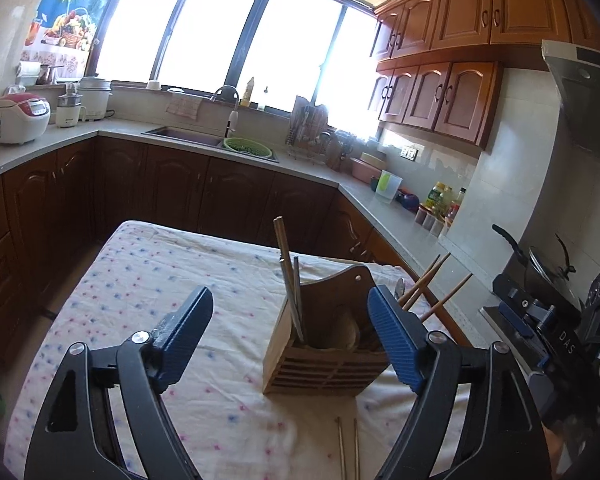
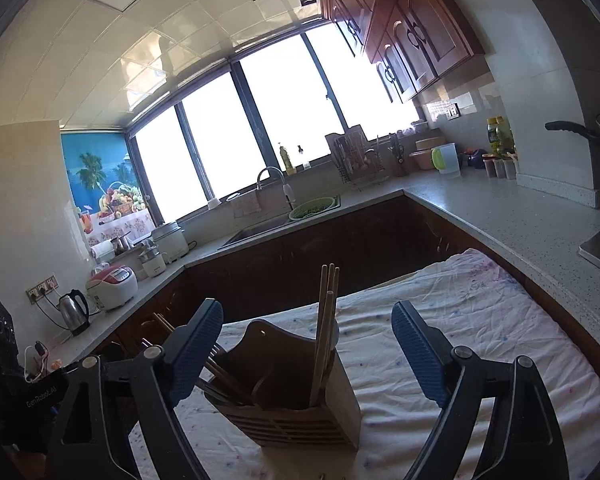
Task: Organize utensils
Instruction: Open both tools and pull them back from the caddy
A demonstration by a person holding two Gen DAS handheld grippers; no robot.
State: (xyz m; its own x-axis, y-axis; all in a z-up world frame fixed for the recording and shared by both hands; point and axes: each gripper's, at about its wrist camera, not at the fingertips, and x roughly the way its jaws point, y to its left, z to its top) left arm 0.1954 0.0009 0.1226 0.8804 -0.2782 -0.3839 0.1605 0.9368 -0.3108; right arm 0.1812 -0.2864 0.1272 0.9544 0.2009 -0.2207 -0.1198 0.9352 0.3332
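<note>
From my left wrist view, my left gripper (image 1: 290, 322) stands wide open with nothing held, and the wooden utensil holder (image 1: 320, 348) sits on the dotted tablecloth (image 1: 140, 280) between my fingers but untouched. Chopsticks (image 1: 288, 276) stand in it already, while a loose pair (image 1: 349, 448) lies on the cloth in front, not yet put away. Over to the right wrist view: my right gripper (image 2: 308, 350) is spread wide too, empty, with the holder (image 2: 292, 392) close ahead and more chopsticks (image 2: 325, 332) upright inside. I'd say we're mostly done.
</note>
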